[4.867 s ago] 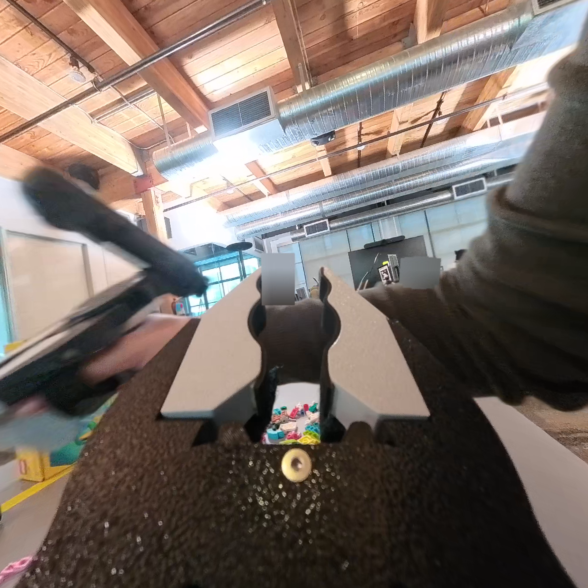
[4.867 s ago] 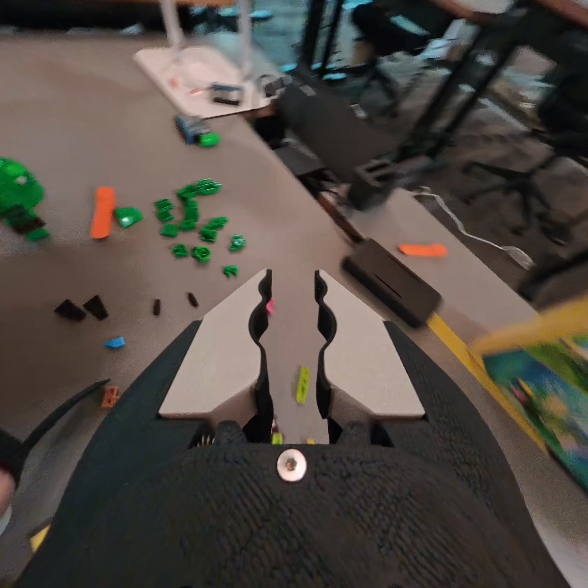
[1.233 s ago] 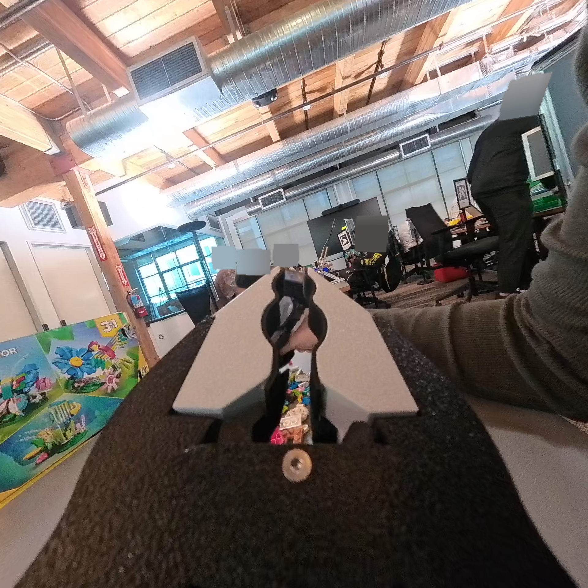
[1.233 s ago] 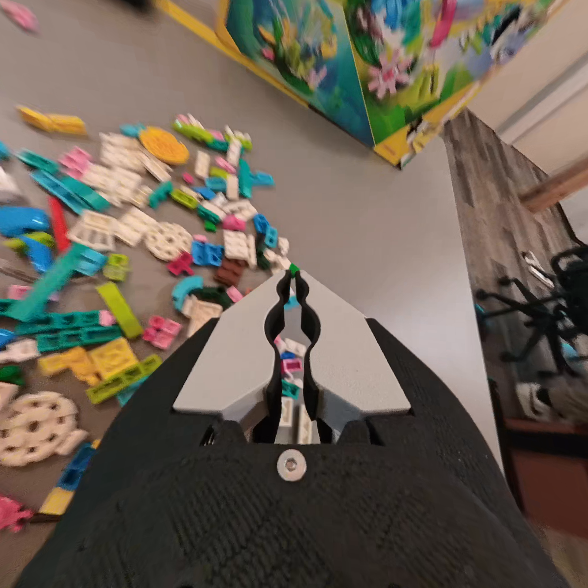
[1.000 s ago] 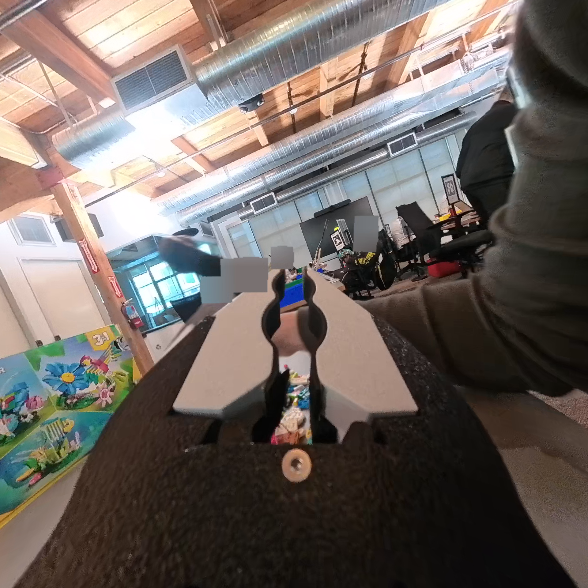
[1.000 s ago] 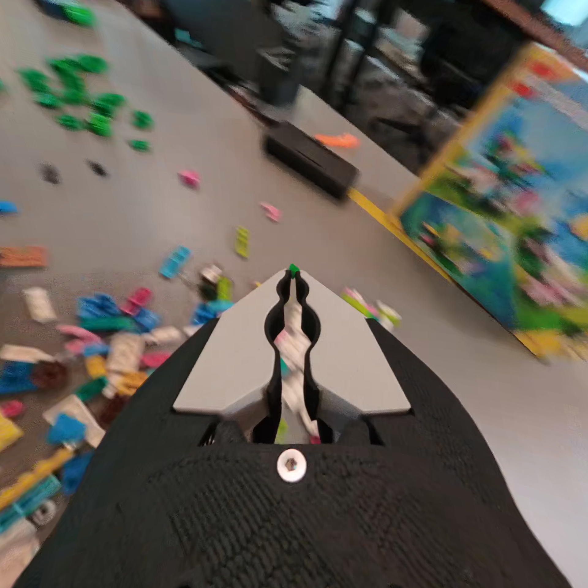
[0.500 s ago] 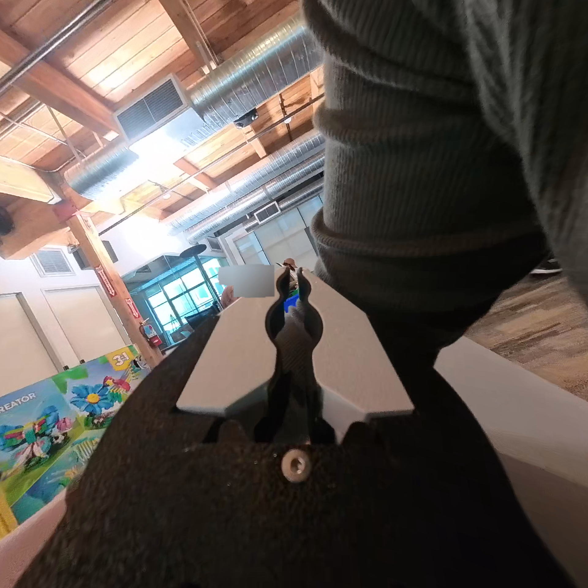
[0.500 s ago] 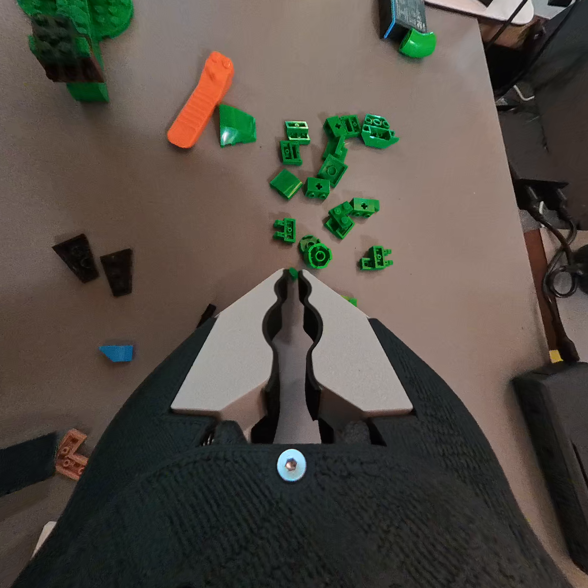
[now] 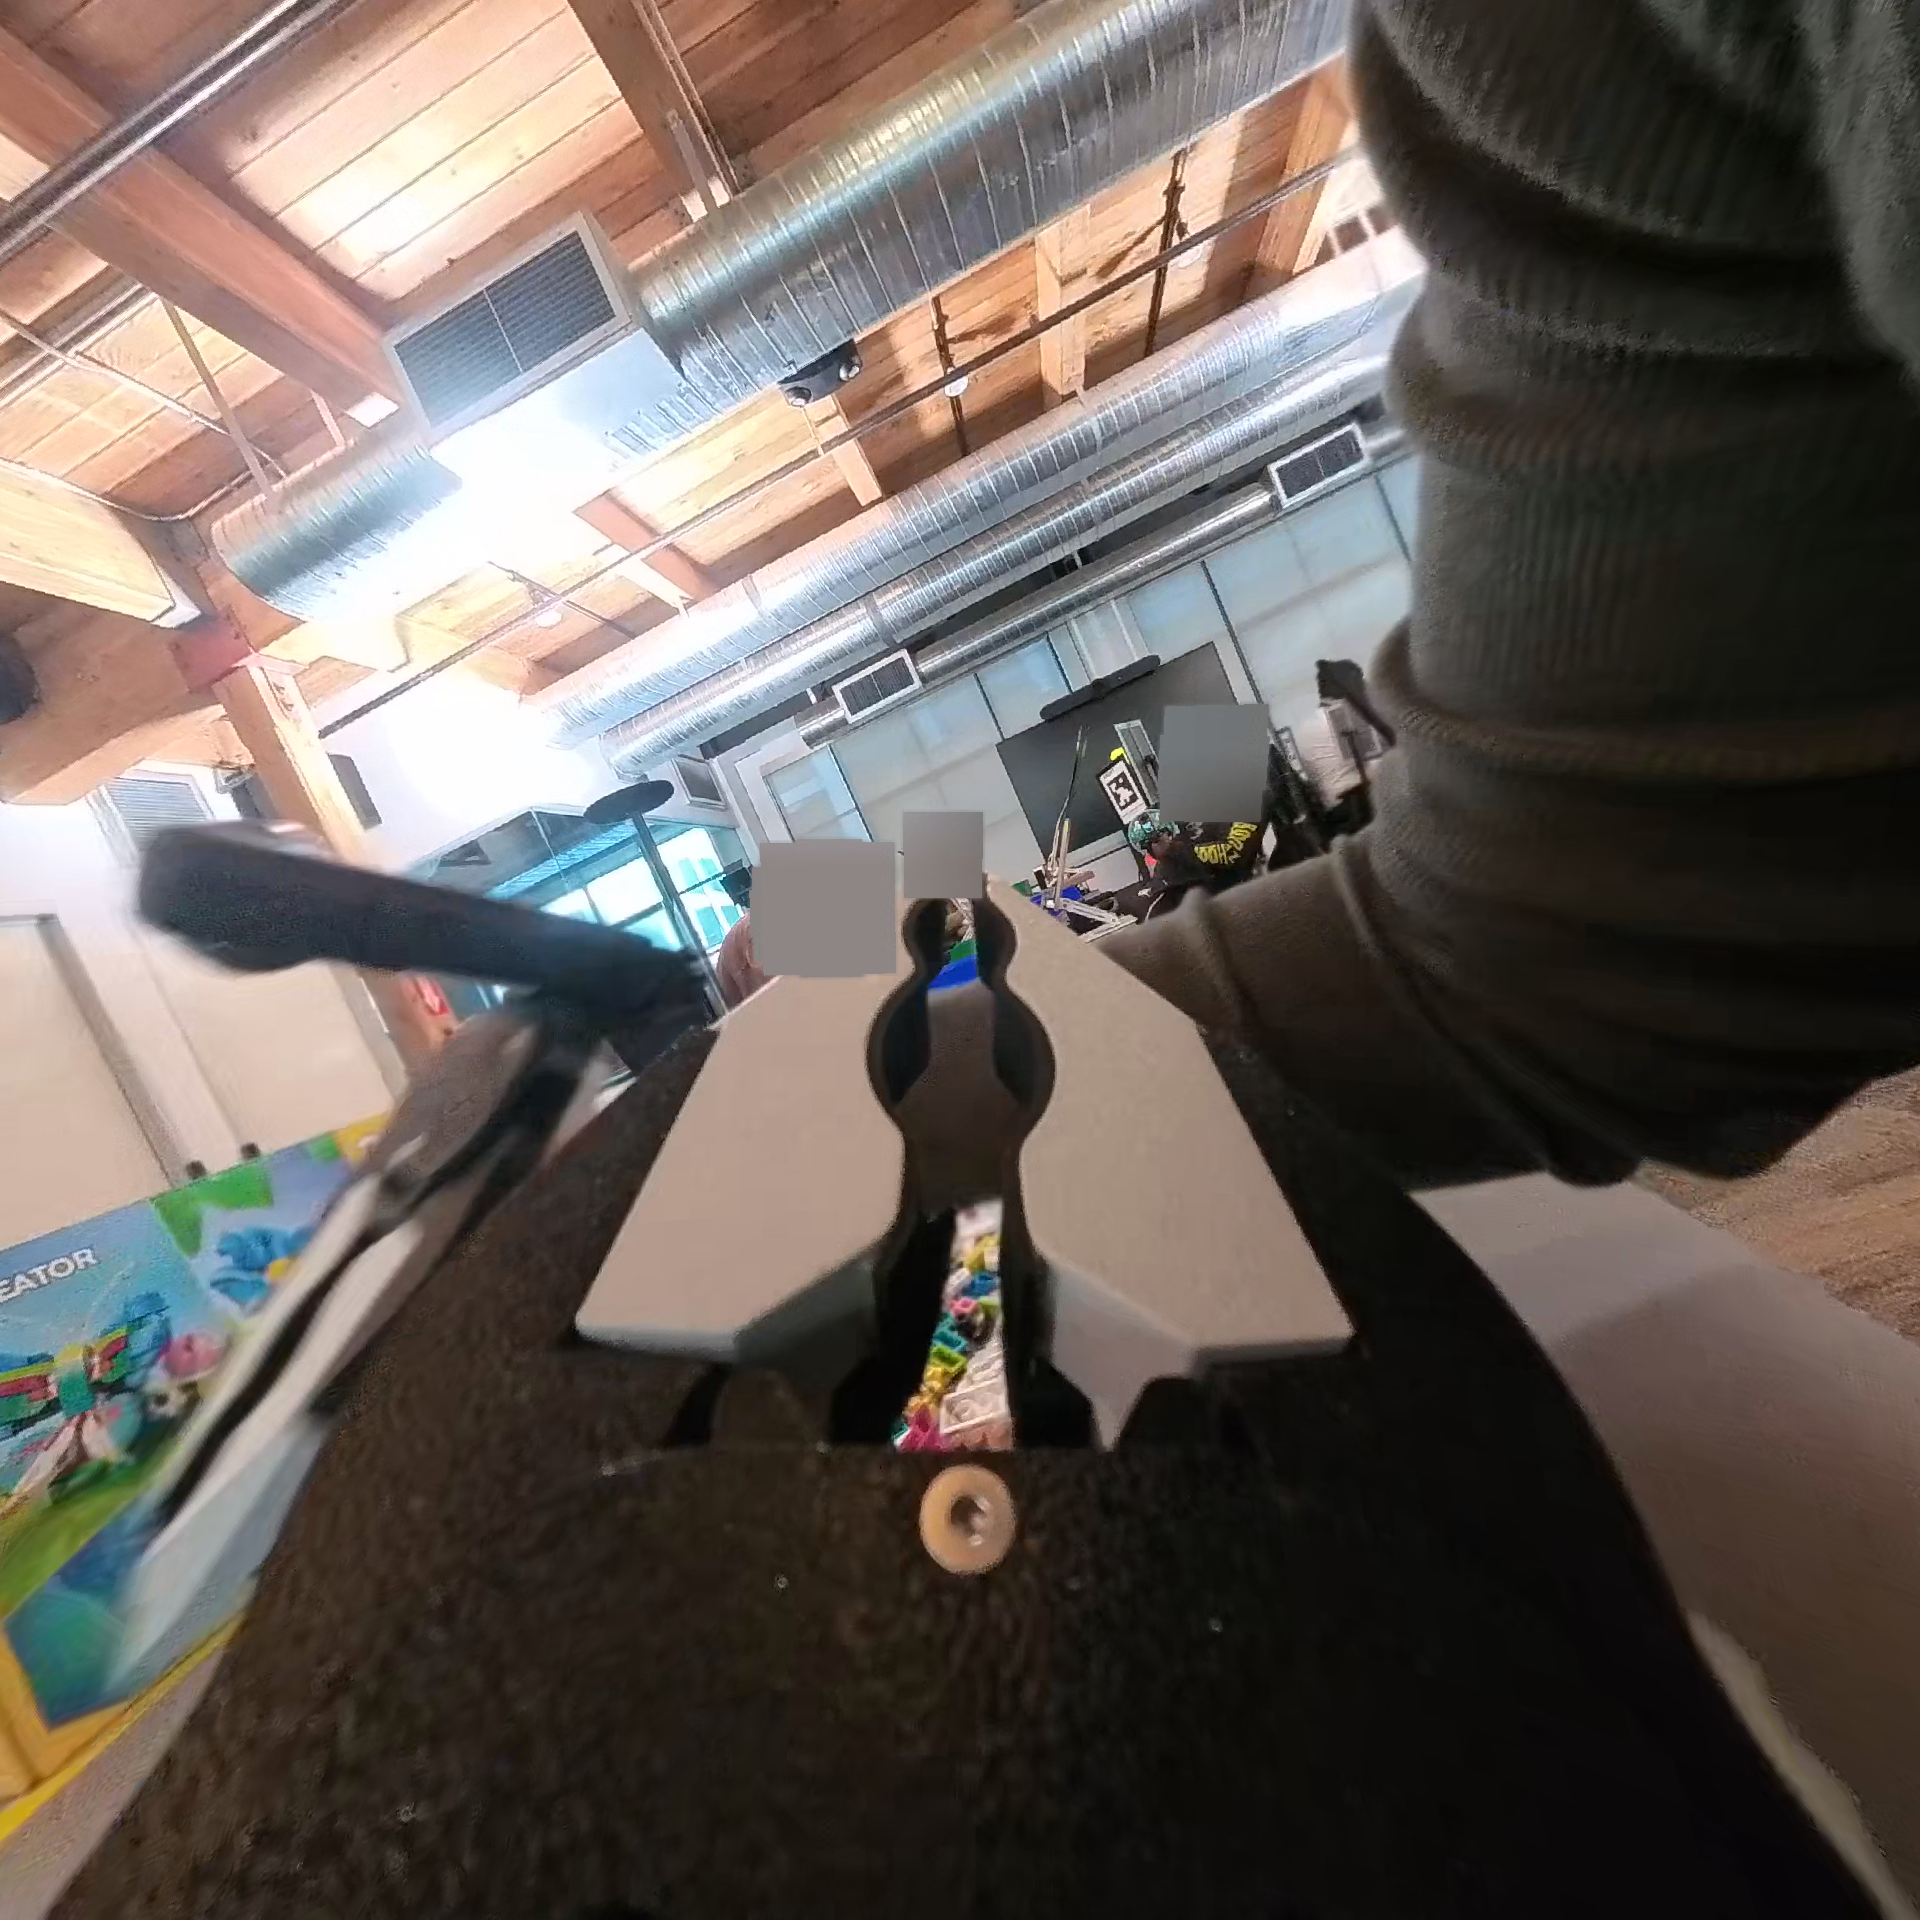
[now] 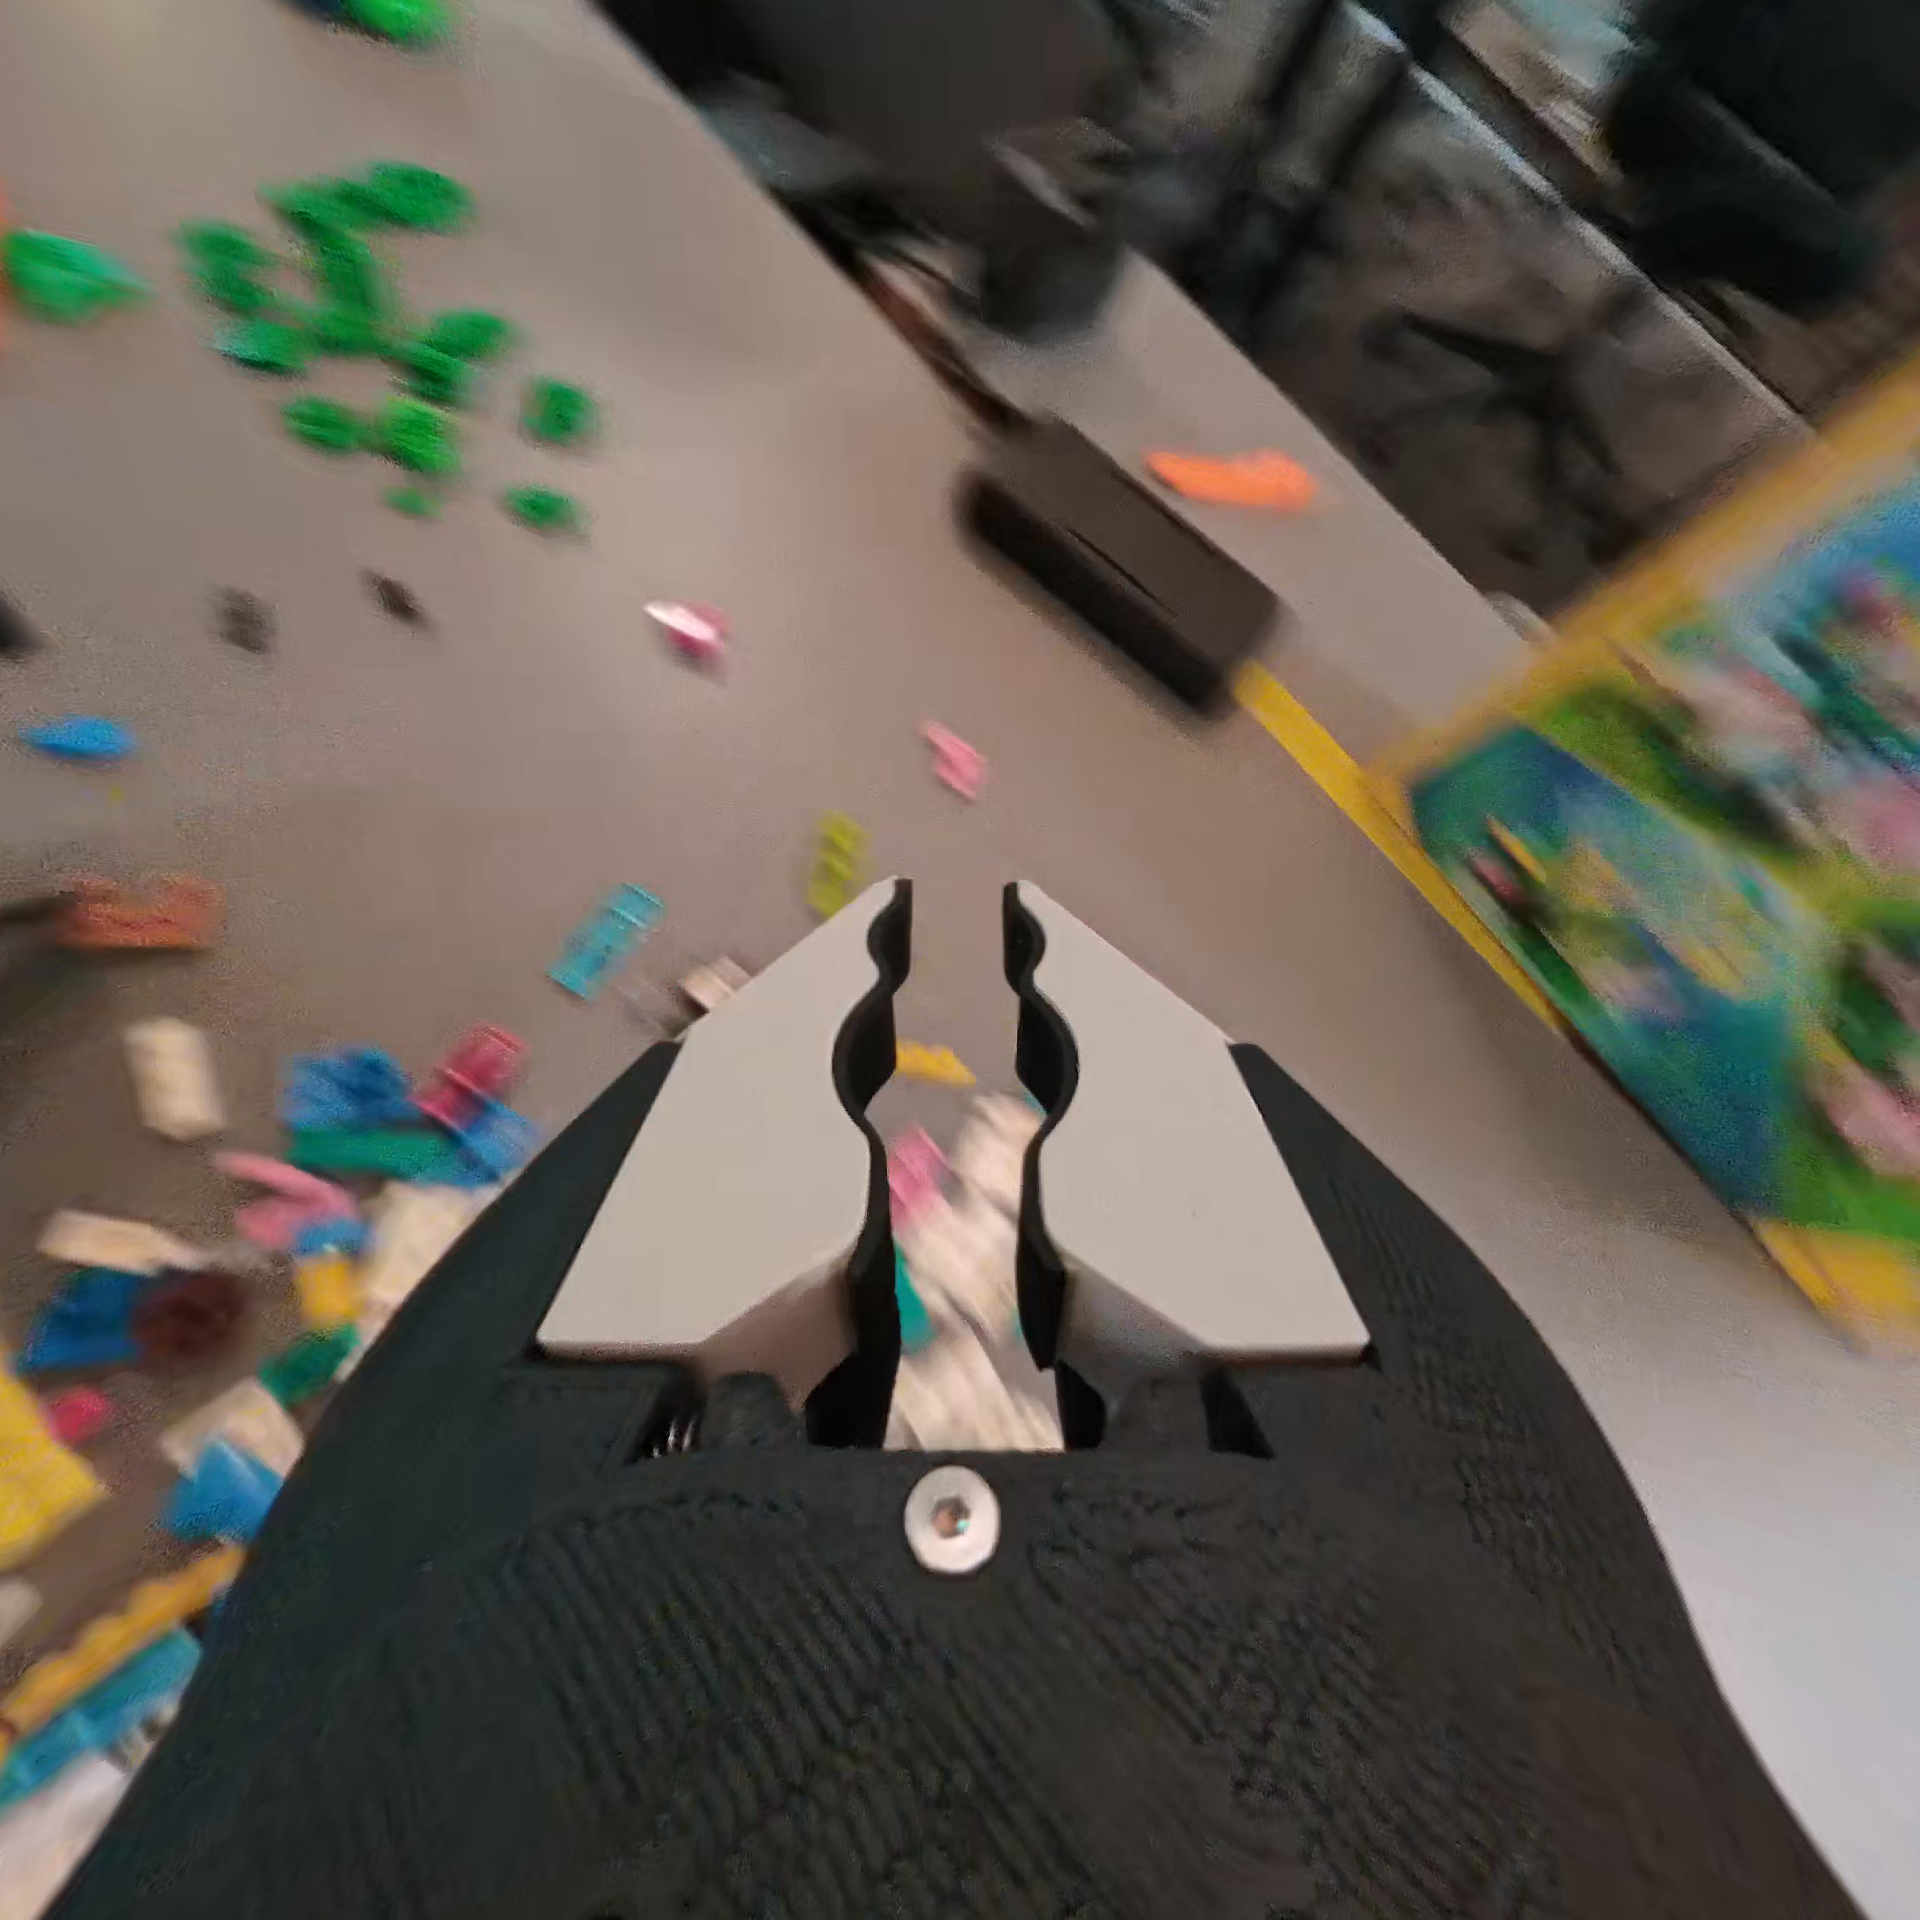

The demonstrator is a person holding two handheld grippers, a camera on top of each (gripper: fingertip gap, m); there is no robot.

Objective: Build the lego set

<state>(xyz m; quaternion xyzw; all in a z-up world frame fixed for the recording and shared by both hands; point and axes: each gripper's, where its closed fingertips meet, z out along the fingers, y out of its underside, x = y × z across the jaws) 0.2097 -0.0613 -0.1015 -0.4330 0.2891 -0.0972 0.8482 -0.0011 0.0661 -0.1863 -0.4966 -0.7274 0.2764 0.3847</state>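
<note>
My right gripper [image 10: 956,894] is open and empty, held above the grey table [image 10: 623,520]; the view is blurred by motion. Loose green bricks [image 10: 364,312] lie at the far left. A mixed pile of coloured bricks [image 10: 364,1143] lies at the near left and under the fingers. My left gripper [image 9: 961,914] points up toward the room, its jaws nearly together with nothing seen between them. Coloured bricks [image 9: 966,1351] show through its lower gap. The right gripper [image 9: 312,1247] appears blurred at the left of the left wrist view.
The lego set box [image 10: 1714,935] stands at the right, also showing in the left wrist view [image 9: 83,1403]. A black block [image 10: 1122,582] and an orange separator tool [image 10: 1226,478] lie near the table's far edge. A grey sleeve [image 9: 1662,727] fills the right of the left wrist view. There is about 25 cm between the tips of the two grippers. The black block [image 10: 1122,582] is about 20 cm from my right fingertips and 45 cm from my left.
My right gripper has opened and the small green piece at its tips is gone. It swung from above the green bricks to the mixed pile. The sleeve moved off the left view.
</note>
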